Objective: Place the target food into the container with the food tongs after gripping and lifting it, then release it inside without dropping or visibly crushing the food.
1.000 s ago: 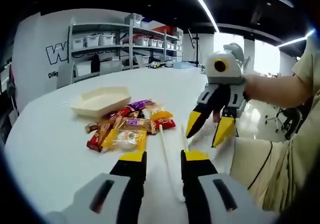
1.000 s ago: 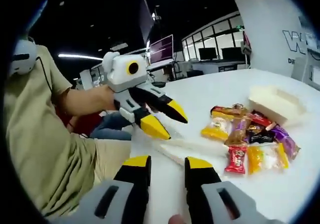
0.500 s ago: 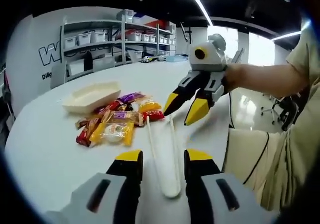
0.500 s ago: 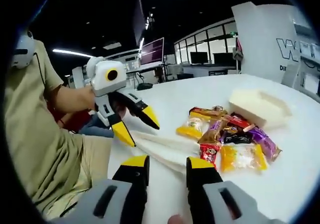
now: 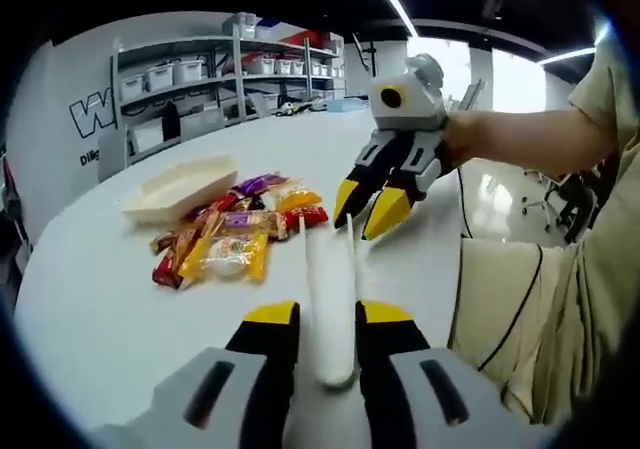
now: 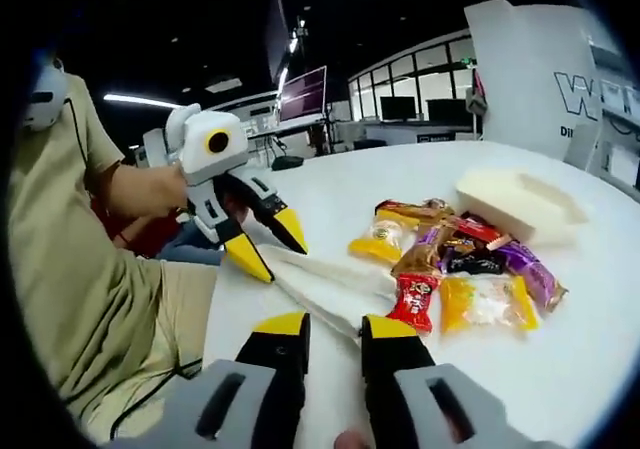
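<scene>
In the left gripper view, well off to the left of the jaws and far ahead of them, the cream container (image 5: 177, 186) lies on the white table (image 5: 90, 299), with shelving (image 5: 210, 74) of bins beyond it against the wall. Nearer the jaws, ahead and slightly left of the left jaw tip, is the heap of wrapped snacks (image 5: 235, 237) — red, yellow, orange and purple packets touching one another, the closest being a clear-and-yellow packet. The left gripper (image 5: 327, 314) rises from the bottom with its yellow-tipped jaws spread, and the rounded end of the white food tongs (image 5: 331, 299) lies between them; whether the jaws press on it I cannot tell. The tongs run straight ahead from the jaws, their far tips reaching the right gripper (image 5: 366, 200), whose jaws are parted just at those tips. To the right is the person's arm and beige clothing.

In the right gripper view, the left gripper (image 6: 266, 247) comes in from the left with jaws apart, its tips at one end of the tongs (image 6: 330, 279). The right gripper (image 6: 334, 324) holds its jaws released, the tongs' tips just ahead between them. Right of the jaws sit the snacks (image 6: 455, 264) — the container (image 6: 520, 204) just beyond them.
</scene>
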